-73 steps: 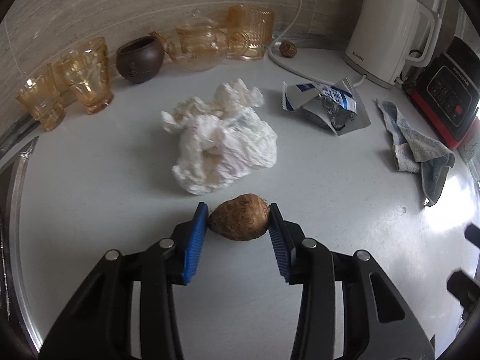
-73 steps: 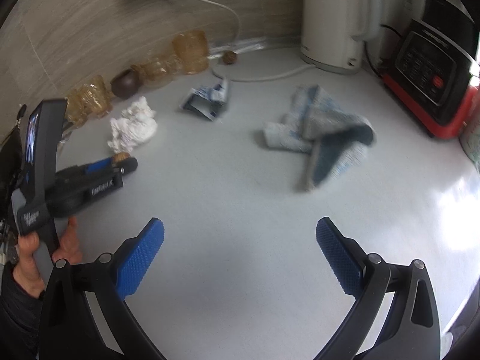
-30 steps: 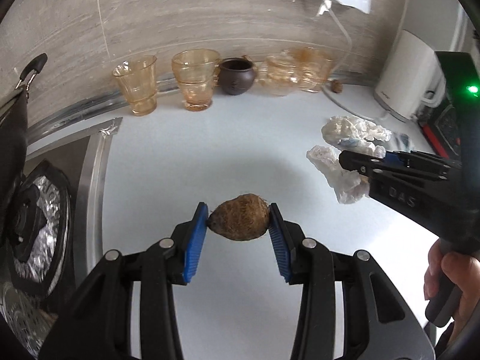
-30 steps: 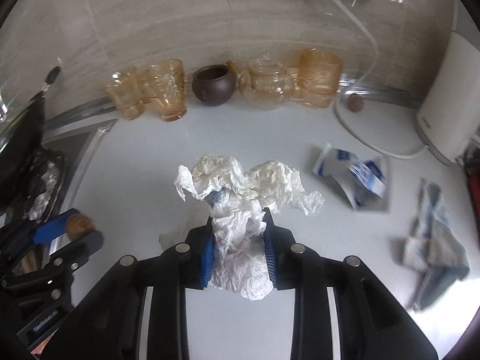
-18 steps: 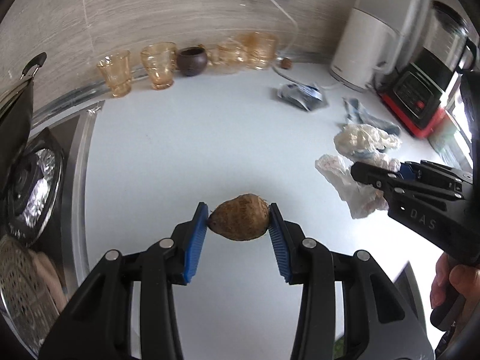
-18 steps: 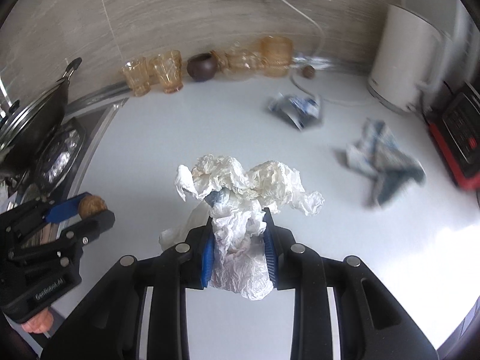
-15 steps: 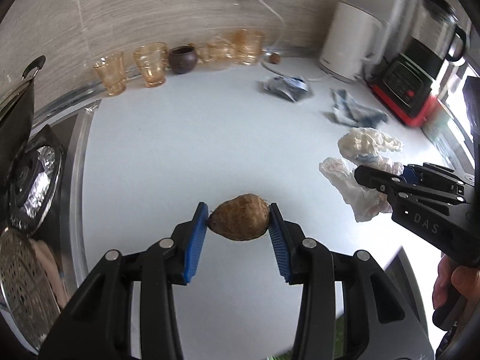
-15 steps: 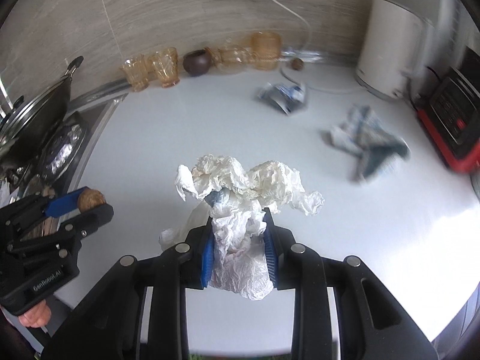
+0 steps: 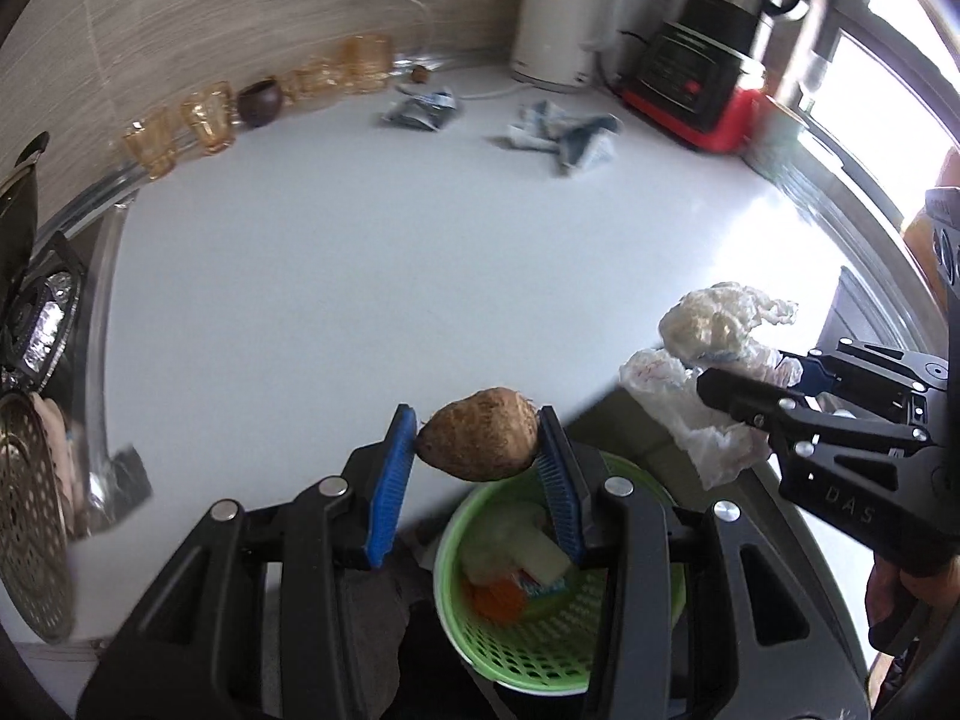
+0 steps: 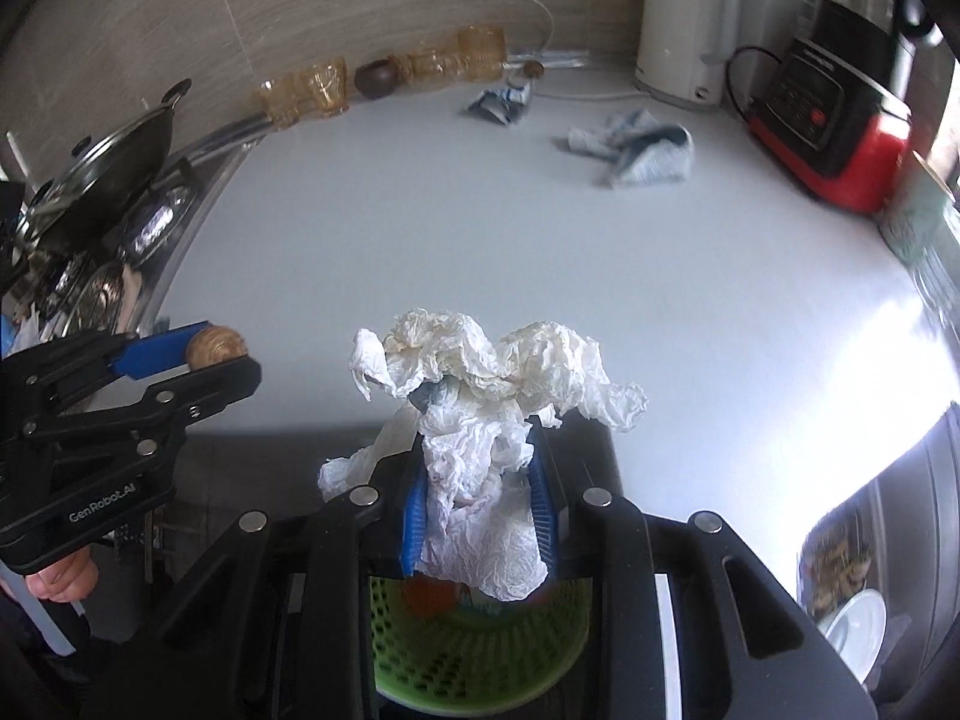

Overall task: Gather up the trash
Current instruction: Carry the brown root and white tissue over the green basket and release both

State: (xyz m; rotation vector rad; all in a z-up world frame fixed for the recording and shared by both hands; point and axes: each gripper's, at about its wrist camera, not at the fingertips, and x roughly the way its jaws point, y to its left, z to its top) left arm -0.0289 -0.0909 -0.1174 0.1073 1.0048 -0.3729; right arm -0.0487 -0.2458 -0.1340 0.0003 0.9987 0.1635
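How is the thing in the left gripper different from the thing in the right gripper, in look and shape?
The left gripper is shut on a brown root, rounded and compact with a rough skin; the right gripper is shut on a white crumpled tissue, loose and wrinkled. The brown root sits neatly between the pads, while the white crumpled tissue spills out above and below them. Both are held above the green basket.

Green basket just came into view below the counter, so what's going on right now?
A person is clearing the counter with both grippers. The left gripper is shut on a brown root vegetable; the right gripper is shut on crumpled white tissue. Both hang above the green basket, which already holds some scraps. A torn packet and cloth remain on the counter.
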